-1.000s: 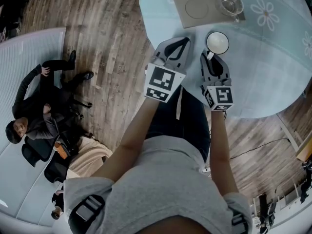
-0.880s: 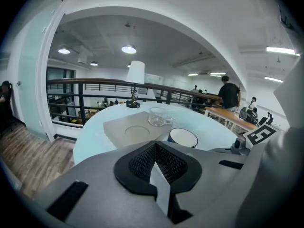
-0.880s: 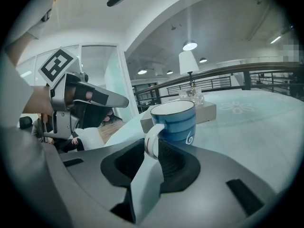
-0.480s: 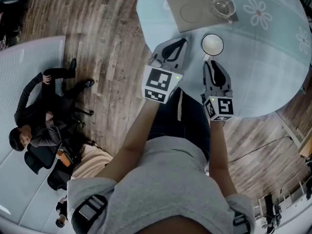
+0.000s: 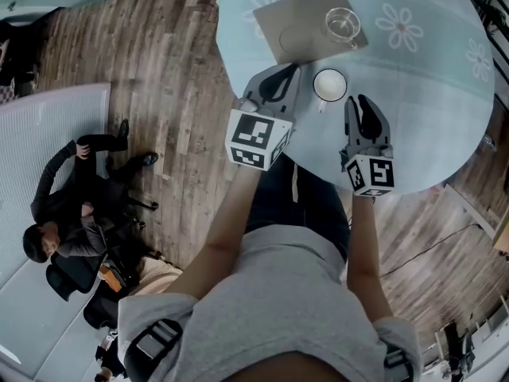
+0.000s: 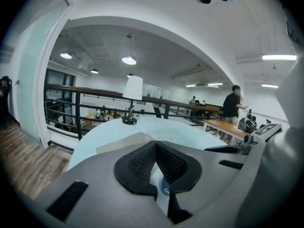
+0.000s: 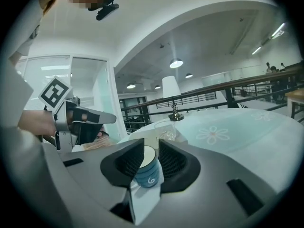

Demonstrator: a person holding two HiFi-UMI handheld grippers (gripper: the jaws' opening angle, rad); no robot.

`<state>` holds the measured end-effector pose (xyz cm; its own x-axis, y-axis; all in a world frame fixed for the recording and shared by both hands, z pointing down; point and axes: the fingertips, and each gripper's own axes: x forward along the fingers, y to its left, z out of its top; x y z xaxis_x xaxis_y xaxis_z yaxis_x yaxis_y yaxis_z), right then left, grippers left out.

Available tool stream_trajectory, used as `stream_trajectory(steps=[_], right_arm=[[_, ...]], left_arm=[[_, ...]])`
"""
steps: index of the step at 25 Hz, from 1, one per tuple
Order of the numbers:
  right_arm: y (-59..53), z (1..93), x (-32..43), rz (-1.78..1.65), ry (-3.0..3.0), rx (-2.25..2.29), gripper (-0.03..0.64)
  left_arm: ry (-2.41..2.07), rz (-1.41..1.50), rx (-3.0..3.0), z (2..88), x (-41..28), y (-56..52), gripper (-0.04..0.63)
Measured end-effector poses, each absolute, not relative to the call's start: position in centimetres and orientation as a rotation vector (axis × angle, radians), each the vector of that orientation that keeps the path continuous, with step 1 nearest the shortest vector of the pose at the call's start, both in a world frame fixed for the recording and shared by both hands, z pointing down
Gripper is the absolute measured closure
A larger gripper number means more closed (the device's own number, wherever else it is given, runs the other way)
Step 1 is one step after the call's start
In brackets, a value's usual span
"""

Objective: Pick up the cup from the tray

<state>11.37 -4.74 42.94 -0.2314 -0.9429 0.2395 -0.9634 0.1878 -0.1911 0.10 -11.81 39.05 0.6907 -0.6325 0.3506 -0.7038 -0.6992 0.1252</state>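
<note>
The cup (image 5: 330,84) is found standing upright on the table (image 5: 429,94), just off the tray (image 5: 286,34) at the tray's 6 o'clock edge. The lift from the tray is therefore judged to be done, with the cup set down beside it. On the tray only a clear glass (image 5: 342,24) is seen, toward its 2 o'clock corner. The right tool (image 5: 363,102) is held at about 4 o'clock of the cup, near it but apart. In the right gripper view its jaws are shown spread, with the cup framed in the gap ahead and touched by neither pad. The left tool (image 5: 291,70) is held at 9 o'clock of the cup, its jaws pressed together on nothing. Nothing is gripped by either tool, and little, if anything, is judged to be left of the task.
</note>
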Motion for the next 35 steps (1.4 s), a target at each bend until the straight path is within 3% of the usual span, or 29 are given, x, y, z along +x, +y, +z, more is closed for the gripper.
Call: stream_trajectory(steps=[10, 19, 25, 35], right_arm=[[-10.1, 42.0, 15.8, 0.313, -2.31, 1.893, 0.538], [-13.8, 44.4, 14.9, 0.338, -2.326, 1.771, 0.538], [-15.5, 45.8, 13.8, 0.354, -2.303, 1.745, 0.538], [-17.5, 48.1, 13.3, 0.346, -2.225, 1.675, 0.528]], left_arm=[[-1.107, 0.442, 2.702, 37.8, 2.2, -14.3, 0.589], [-1.0, 0.562, 2.792, 38.5, 2.8, -17.6, 0.586], [-0.752, 0.668, 2.848, 41.2, 3.3, -19.6, 0.448], [-0.374, 0.994, 2.924, 46.4, 5.7, -21.3, 0.309]])
